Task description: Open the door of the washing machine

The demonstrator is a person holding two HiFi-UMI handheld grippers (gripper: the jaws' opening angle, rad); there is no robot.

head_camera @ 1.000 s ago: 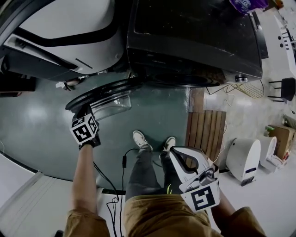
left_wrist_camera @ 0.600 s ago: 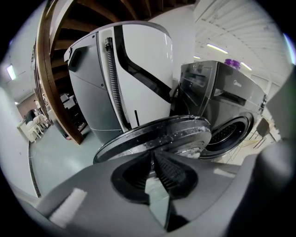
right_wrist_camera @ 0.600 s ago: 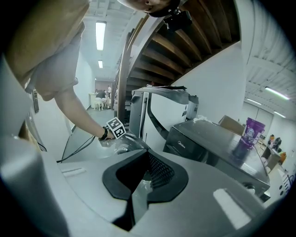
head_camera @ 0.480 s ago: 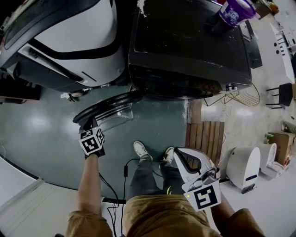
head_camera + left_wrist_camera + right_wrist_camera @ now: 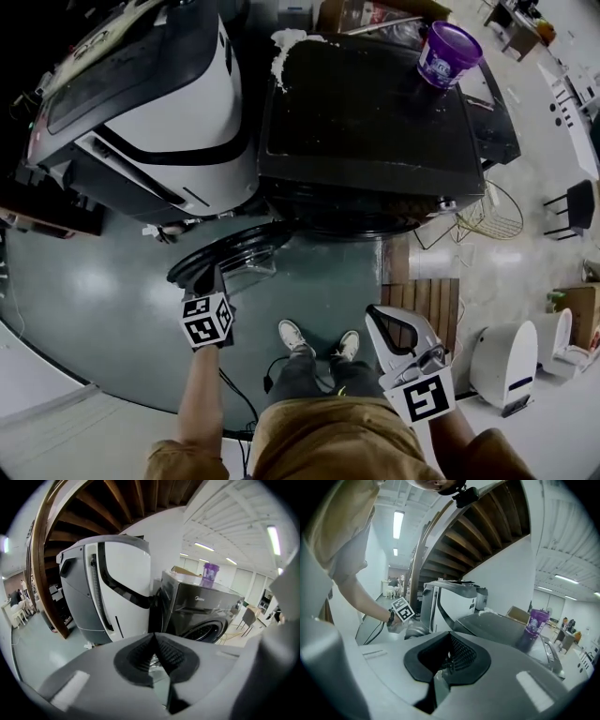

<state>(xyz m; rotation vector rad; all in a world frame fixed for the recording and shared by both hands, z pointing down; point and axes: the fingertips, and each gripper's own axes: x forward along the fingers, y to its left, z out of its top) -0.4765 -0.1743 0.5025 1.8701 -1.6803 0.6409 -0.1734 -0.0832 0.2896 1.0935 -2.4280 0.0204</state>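
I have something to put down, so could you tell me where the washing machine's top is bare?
Most of the washing machine top is bare, between the white clump at its back left corner and the purple tub at its back right. The open door crowds the floor at front left.

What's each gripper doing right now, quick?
Left gripper: closed, fingers together, holding nothing.
Right gripper: closed, holding nothing.

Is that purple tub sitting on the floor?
No, the purple tub stands on top of the dark washing machine, near its back right corner.
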